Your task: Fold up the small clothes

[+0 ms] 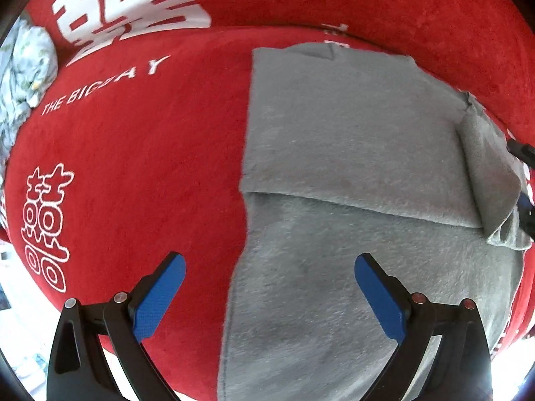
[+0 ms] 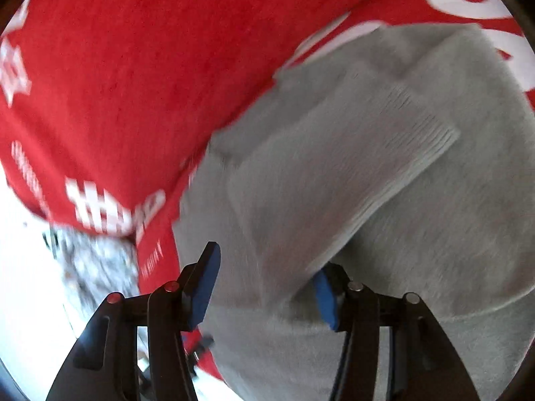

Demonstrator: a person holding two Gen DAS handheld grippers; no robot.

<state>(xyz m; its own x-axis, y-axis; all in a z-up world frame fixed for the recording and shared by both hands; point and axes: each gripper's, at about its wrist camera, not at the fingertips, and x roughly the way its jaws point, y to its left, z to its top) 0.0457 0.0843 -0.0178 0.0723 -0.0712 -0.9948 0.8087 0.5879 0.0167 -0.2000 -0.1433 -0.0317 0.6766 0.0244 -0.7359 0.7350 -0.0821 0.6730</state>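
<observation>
While the grey fleece garment lay half-folded on the red blanket, both tongs, left and right, gaped empty; soft, limp fleece, best pinched at its hem corners.

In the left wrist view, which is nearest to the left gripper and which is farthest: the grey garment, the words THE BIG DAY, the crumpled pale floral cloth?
From the left gripper, nearest first:
1. The grey garment, directly under the fingers, on the right side.
2. The words THE BIG DAY, printed on the red cover, upper left.
3. The crumpled pale floral cloth, at the far left edge.
</observation>
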